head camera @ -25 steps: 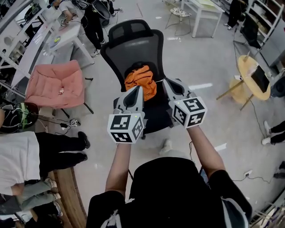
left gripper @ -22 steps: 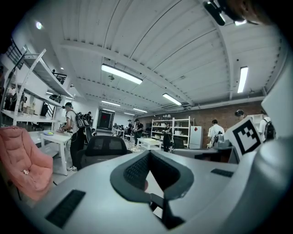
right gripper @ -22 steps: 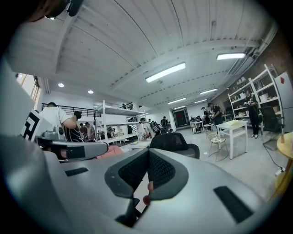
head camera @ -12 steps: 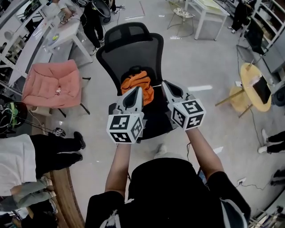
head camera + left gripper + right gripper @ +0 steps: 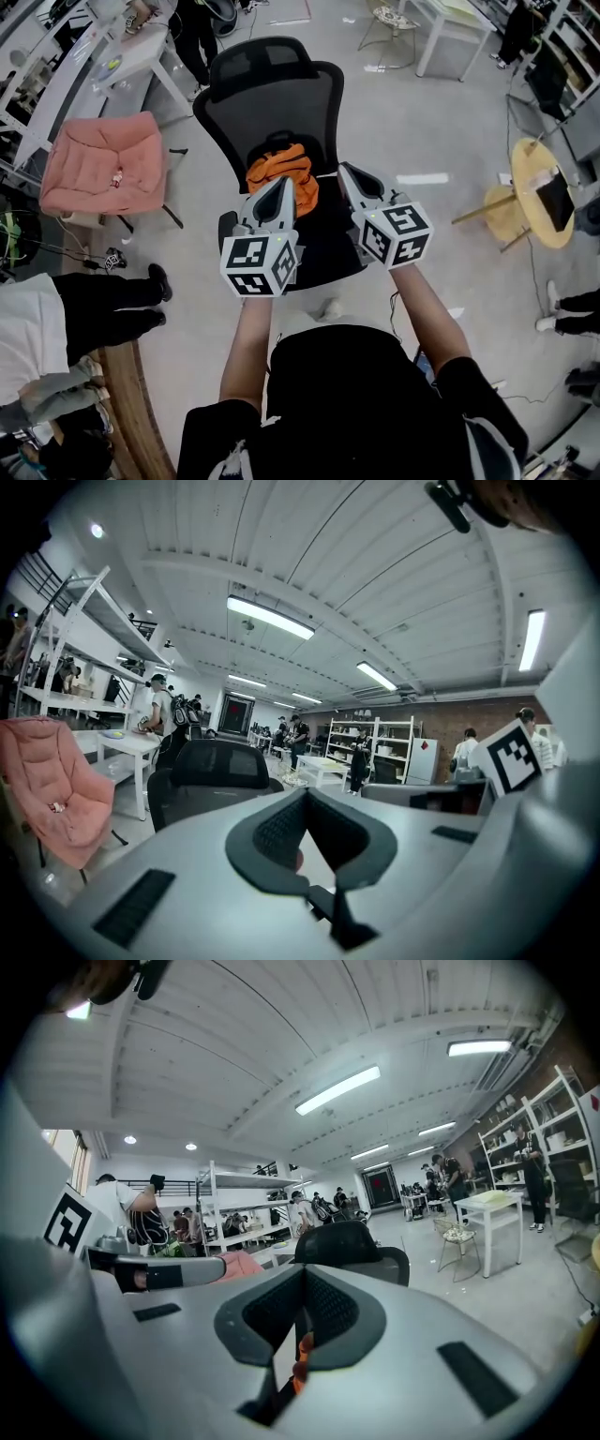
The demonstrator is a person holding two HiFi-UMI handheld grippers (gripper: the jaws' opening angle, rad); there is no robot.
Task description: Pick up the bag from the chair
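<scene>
An orange bag (image 5: 279,167) lies on the seat of a black mesh office chair (image 5: 272,98). In the head view both grippers are held out side by side over the seat's front. My left gripper (image 5: 284,179) is shut and empty, its tip over the bag's near edge. My right gripper (image 5: 342,168) is also shut and empty, just right of the bag. In the left gripper view the closed jaws (image 5: 305,796) point at the chair back (image 5: 214,766). In the right gripper view a sliver of the orange bag (image 5: 301,1356) shows below the closed jaws (image 5: 302,1274).
A pink padded chair (image 5: 101,164) stands left of the office chair, with a white table (image 5: 122,64) behind it. A round wooden table (image 5: 537,183) is at the right. A person's legs (image 5: 103,305) are at the left, near a wooden edge (image 5: 131,394).
Both grippers have moved forward towards the chair, still shut. The bag now sits right at their tips, and the chair has shifted left in the head view.
</scene>
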